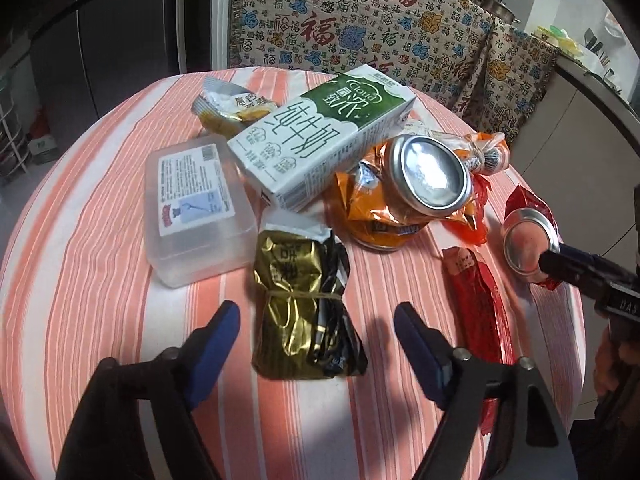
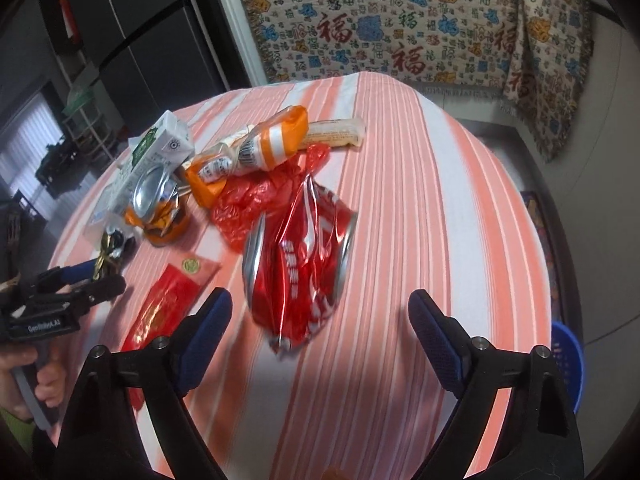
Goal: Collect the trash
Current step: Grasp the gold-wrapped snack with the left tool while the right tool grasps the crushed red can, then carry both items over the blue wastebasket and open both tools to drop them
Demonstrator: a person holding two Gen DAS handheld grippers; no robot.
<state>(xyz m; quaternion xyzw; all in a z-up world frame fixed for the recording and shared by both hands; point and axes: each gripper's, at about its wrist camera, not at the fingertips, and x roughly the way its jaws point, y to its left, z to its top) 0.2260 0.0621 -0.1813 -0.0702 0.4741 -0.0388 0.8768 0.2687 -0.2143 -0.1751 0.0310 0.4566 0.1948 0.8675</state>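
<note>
Trash lies on a round table with a pink striped cloth [image 1: 100, 320]. My left gripper [image 1: 316, 316] is open, its fingers either side of the near end of a gold and black wrapper bundle [image 1: 304, 304]. Behind it lie a clear plastic box [image 1: 196, 208], a white and green milk carton [image 1: 324, 136], a crushed orange can [image 1: 404, 196] and a red packet [image 1: 476, 304]. My right gripper [image 2: 320, 320] is open, just in front of a crushed red can [image 2: 300, 260], not touching it. The can also shows in the left wrist view [image 1: 528, 236].
An orange wrapper [image 2: 256, 148], a red plastic bag [image 2: 256, 196] and a beige bar wrapper [image 2: 336, 134] lie further back. A yellow snack bag [image 1: 228, 108] sits behind the carton. A patterned blanket [image 1: 360, 20] hangs beyond the table. A blue basket [image 2: 568, 356] stands on the floor at right.
</note>
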